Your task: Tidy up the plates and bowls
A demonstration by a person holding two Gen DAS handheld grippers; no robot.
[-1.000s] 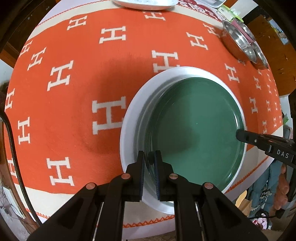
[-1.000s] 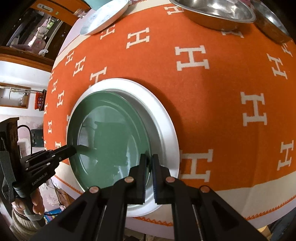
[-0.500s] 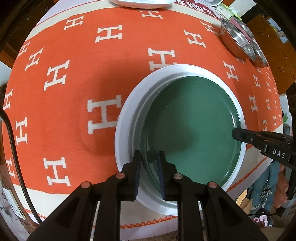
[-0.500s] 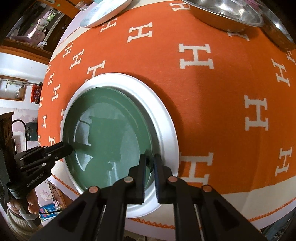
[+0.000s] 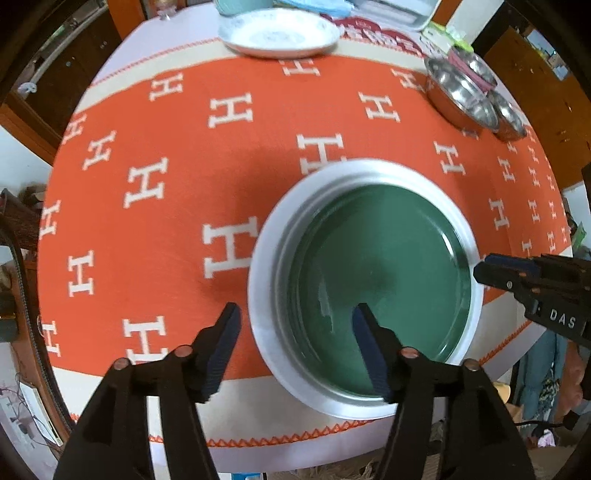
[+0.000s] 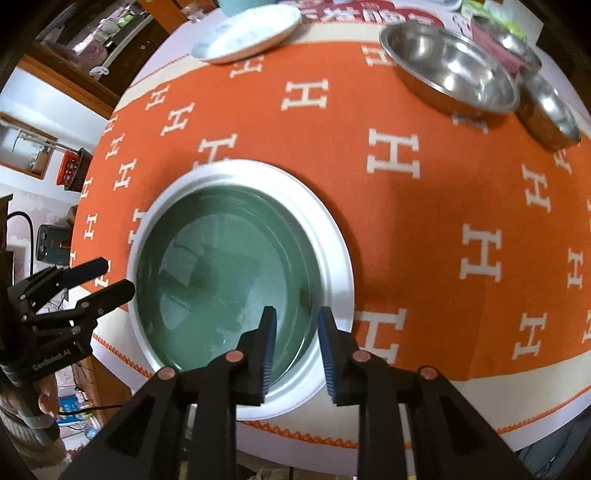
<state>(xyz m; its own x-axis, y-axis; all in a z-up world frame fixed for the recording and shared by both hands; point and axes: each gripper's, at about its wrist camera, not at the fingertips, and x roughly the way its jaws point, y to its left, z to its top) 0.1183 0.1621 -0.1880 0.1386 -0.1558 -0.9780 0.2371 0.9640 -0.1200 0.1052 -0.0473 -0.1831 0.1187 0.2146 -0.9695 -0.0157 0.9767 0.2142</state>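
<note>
Left gripper (image 5: 295,328) bottom centre, jaws wide, just been opening, straddling plate rim, not pressing. Right gripper (image 6: 293,332) jaws narrowly apart, just been opening, rim between, no contact. Green plate (image 5: 380,280) nested in white plate (image 5: 266,266), centre, on cloth (image 5: 166,221). Steel bowls (image 6: 450,77) upper right. Patterned plate (image 5: 277,35) top.

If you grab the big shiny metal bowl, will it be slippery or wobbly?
Probably slippery: the big metal bowl looks smooth and polished. It likely stays stiff when squeezed, being steel. Its sides curve down to a narrower base, so a push on the rim might rock it.
</note>
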